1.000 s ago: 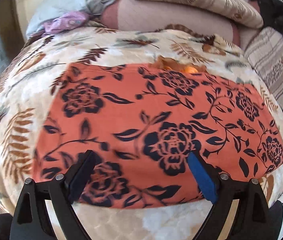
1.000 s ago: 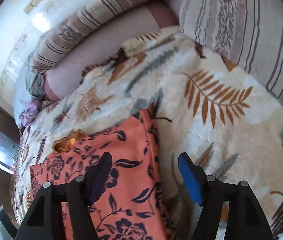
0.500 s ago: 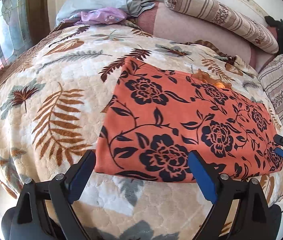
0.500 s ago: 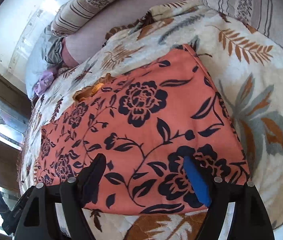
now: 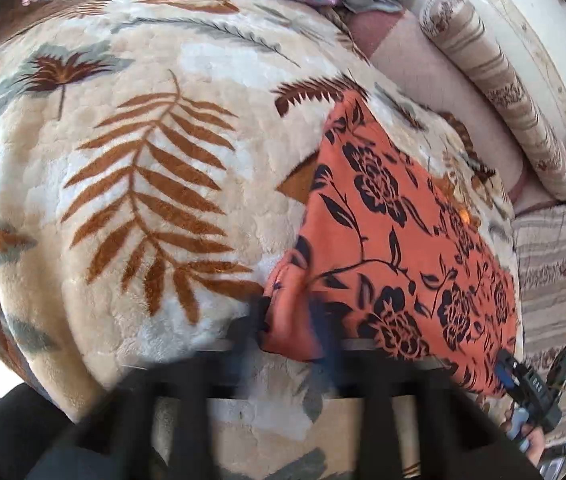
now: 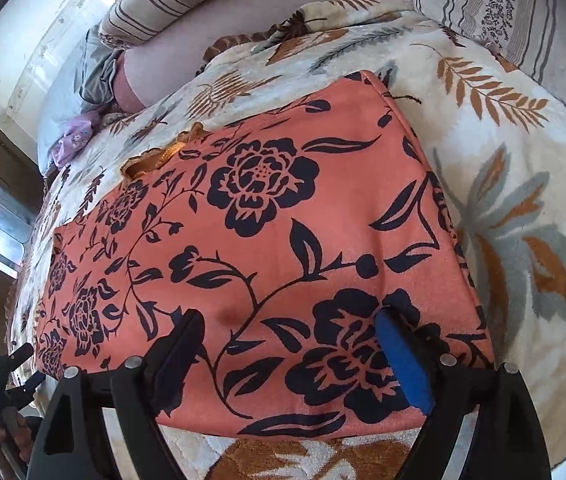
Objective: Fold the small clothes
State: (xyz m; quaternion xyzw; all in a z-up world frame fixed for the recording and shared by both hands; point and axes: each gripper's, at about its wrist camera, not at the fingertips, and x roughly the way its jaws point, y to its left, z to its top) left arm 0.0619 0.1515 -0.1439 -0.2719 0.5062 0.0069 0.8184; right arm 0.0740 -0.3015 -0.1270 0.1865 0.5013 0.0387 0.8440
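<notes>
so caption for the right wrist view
Right gripper opening over the orange floral cloth's near edge, on a leaf-print blanket.

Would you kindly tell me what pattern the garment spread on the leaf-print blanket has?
The orange garment carries dark navy roses and leafy vines, clearest in the right wrist view.

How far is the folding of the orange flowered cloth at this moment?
Done: the orange cloth lies flat on the blanket. In hand: the left gripper has shut on its near corner; the right gripper is opening over the other end, gripping nothing. The fold itself is left.
</notes>
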